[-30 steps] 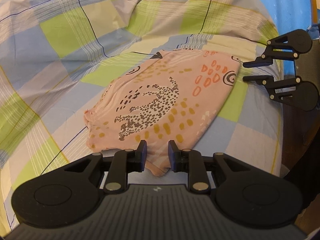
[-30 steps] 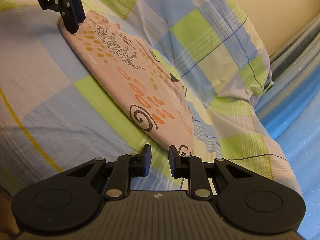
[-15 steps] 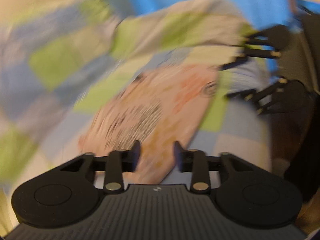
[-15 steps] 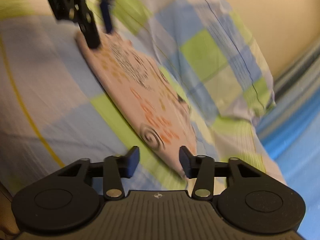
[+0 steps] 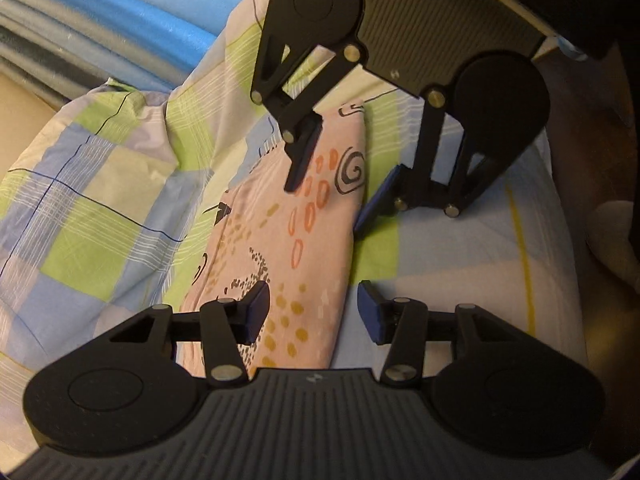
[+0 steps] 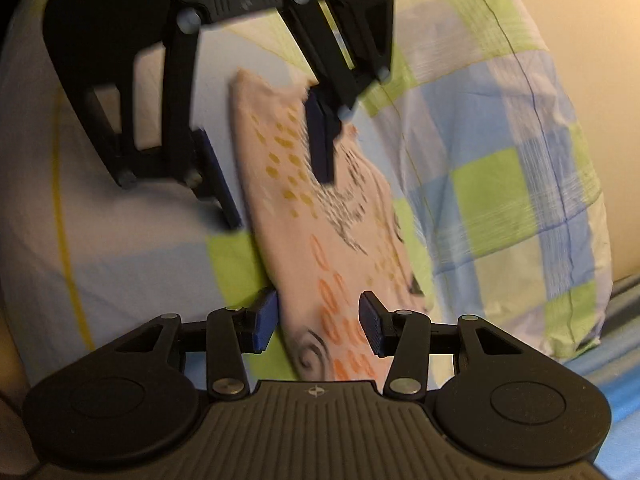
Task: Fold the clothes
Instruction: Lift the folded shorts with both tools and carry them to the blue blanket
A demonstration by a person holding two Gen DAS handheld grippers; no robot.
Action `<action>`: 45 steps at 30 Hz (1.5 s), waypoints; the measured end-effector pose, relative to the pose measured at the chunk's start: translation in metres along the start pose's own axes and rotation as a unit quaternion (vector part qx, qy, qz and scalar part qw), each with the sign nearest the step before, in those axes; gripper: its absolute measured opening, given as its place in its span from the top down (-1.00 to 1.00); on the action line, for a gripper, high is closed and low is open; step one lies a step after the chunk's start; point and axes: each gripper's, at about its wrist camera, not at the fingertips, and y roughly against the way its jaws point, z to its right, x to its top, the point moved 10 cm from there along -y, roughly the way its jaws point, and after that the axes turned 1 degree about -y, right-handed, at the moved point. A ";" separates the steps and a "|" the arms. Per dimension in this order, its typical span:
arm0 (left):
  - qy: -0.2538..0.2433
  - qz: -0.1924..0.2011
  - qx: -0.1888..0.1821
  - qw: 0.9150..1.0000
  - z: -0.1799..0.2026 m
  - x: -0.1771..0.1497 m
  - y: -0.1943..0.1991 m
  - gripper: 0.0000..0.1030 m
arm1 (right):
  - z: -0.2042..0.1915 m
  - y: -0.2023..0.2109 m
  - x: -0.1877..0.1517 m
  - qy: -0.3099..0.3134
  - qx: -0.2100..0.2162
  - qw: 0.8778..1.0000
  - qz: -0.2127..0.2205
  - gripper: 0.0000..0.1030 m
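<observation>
Garment: a pink patterned shirt (image 5: 288, 240) lies as a long narrow strip on the checked bedsheet (image 5: 100, 208), already folded in from its wider spread of a second ago.
Change: a second ago both grippers sat nearly closed at opposite ends of the shirt; now both have spread their fingers and swung in to face each other along the strip.
Left gripper: the left gripper (image 5: 310, 314) is released, fingers wide apart, one finger over the dotted end of the shirt and the other over bare sheet beside its edge; it holds nothing.
Right gripper: the right gripper (image 6: 318, 328) is likewise released, fingers straddling the spiral-print end, the long folded edge running between them; nothing is gripped.
Meaning for the task: my judgement is that the lengthwise fold is done and each gripper is lining up to pinch the folded edge for the next fold.
Risk: the thin fabric may slip or bunch if only the top layer is caught.
Containers: none in view; the shirt rests directly on the bed, with a checked pillow (image 6: 512, 152) beside it.
Blur: the right wrist view is smeared, so fine contact is unclear.
</observation>
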 end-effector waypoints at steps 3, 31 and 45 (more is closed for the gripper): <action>-0.019 -0.022 0.018 0.999 -0.007 -0.008 -0.002 0.13 | 0.015 -0.004 -0.032 -0.002 -0.028 0.999 -0.045 0.11; -0.015 -0.094 0.074 0.993 -0.037 -0.041 -0.008 0.89 | 0.026 -0.009 -0.029 -0.029 -0.065 0.996 -0.060 0.83; -0.078 0.070 0.115 0.988 -0.049 0.080 0.114 0.90 | 0.081 0.188 -0.053 -0.126 -0.169 0.972 -0.100 0.85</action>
